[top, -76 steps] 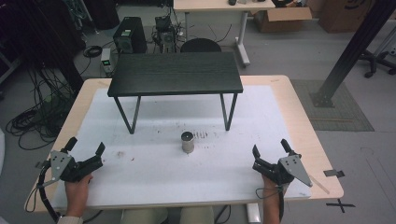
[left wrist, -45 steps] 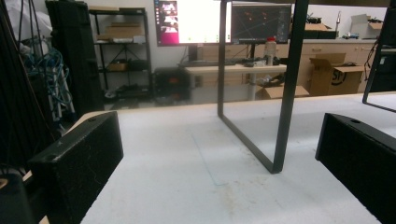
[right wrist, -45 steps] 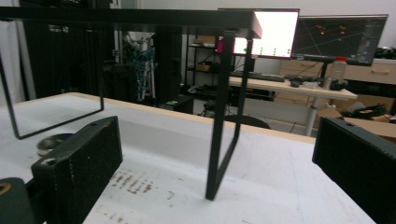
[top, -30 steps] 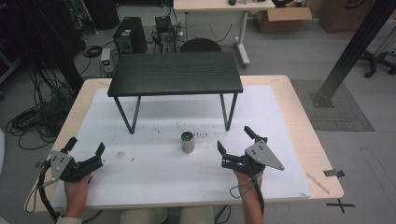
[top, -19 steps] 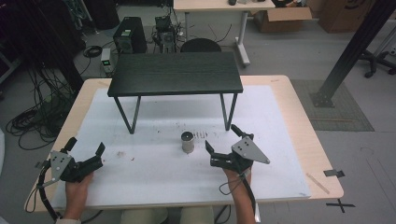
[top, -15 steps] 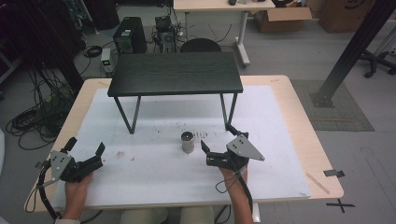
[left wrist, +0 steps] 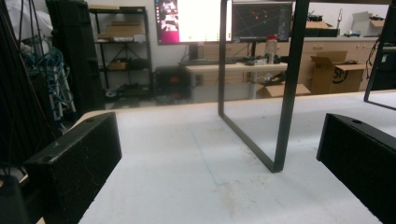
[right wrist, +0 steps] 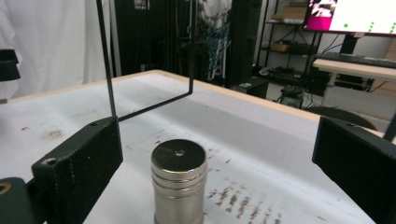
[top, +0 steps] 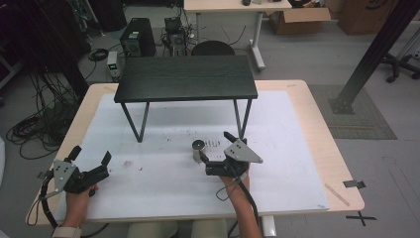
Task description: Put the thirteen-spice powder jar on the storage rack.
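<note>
One metal cylinder (top: 198, 150), two tools, one black bench (top: 185, 78)

Light was dim and even from overhead; the small black table (top: 185, 78) cast a soft shadow on the bench (top: 297, 148). Bright monitors (left wrist: 194, 21) glared, backgrounds looked soft.

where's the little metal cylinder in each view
high view: metal cylinder stands upright on the white table, middle, just left of the right tool.
left gripper view: not in it.
right gripper view: bottom centre, between the two open black jaws.
shared landmark: the small black table's thin leg frame.
</note>
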Available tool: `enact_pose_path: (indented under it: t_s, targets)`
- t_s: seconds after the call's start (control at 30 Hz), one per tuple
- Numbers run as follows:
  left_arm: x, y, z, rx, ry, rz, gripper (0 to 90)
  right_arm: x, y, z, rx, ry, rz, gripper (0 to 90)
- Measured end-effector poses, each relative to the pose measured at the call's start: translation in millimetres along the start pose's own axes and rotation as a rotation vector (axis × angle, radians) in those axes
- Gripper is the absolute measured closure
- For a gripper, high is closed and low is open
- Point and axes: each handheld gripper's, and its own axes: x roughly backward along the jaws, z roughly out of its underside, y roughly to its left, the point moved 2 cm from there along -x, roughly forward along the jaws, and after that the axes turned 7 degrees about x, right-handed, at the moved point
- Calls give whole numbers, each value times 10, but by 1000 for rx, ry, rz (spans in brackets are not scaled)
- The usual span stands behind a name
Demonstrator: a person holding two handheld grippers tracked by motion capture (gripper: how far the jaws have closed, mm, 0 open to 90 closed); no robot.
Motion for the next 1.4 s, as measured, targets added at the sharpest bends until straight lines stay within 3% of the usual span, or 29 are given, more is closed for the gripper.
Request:
enact_pose_path:
  t_s: [0.33,0.5,1.0,1.23,1.4]
  targets:
    - [-13,5,-2,7,13,-9,2,-175,81,54,-18,50,-41,18]
    - [-8,-14,2,-11,7,-16,2,-262,102,84,-24,73,-42,19]
    - [2,-10,3,-8,-1,-18,2,-444,137,182,-20,168,-49,32]
    - [5,-8,3,-7,-5,-18,2,-515,148,254,-46,208,-61,51]
    - [7,-9,4,-7,-6,-18,2,-515,130,257,-64,205,-57,65]
